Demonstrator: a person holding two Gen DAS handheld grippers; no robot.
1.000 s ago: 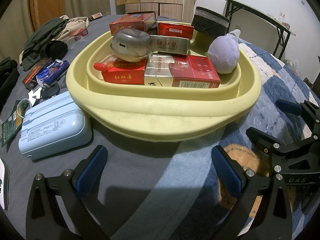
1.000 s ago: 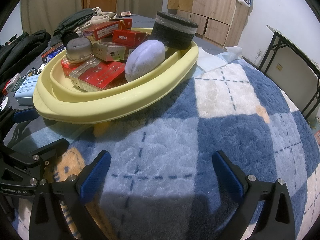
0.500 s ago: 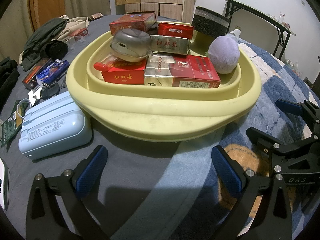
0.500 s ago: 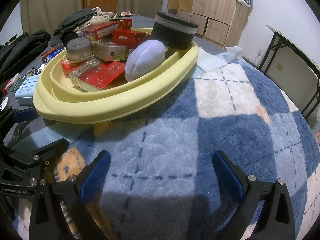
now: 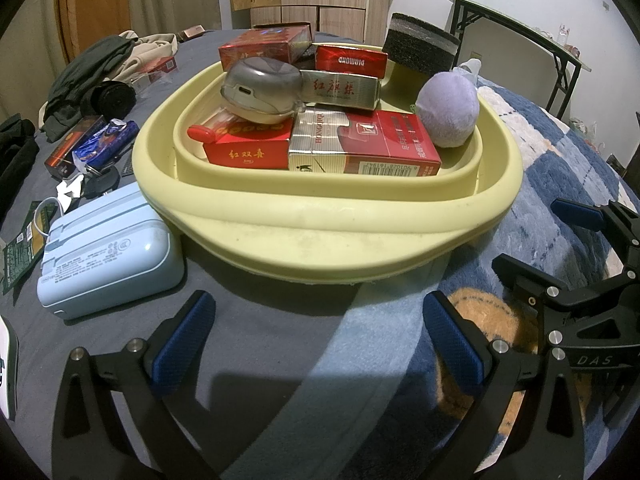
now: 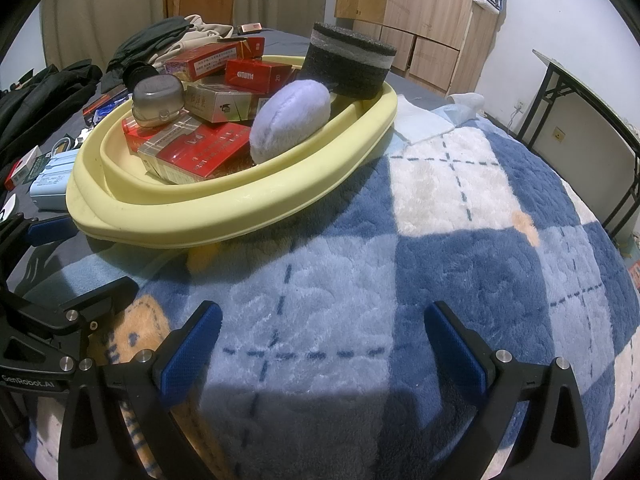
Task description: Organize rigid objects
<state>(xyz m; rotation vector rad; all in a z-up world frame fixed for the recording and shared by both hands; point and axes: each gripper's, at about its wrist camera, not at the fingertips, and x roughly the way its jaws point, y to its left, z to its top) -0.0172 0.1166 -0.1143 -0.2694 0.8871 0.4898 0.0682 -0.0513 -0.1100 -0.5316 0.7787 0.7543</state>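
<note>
Pale yellow oval plastic basin (image 5: 320, 236) at 12 o'clock, piled with red cigarette cartons (image 5: 362, 142), grey domed case (image 5: 262, 90), lilac plush ball (image 5: 447, 109) | light-blue power bank (image 5: 108, 250) at 9 o'clock | blue checked fleece blanket (image 6: 440, 208); wooden cabinets (image 6: 424, 12) behind | left gripper (image 5: 316, 340) and right gripper (image 6: 320, 344) jaws spread, empty.

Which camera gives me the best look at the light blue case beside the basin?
Left wrist: the light blue case lies whole and close, left of the yellow basin. Right wrist shows only a small part at its far left edge.
</note>
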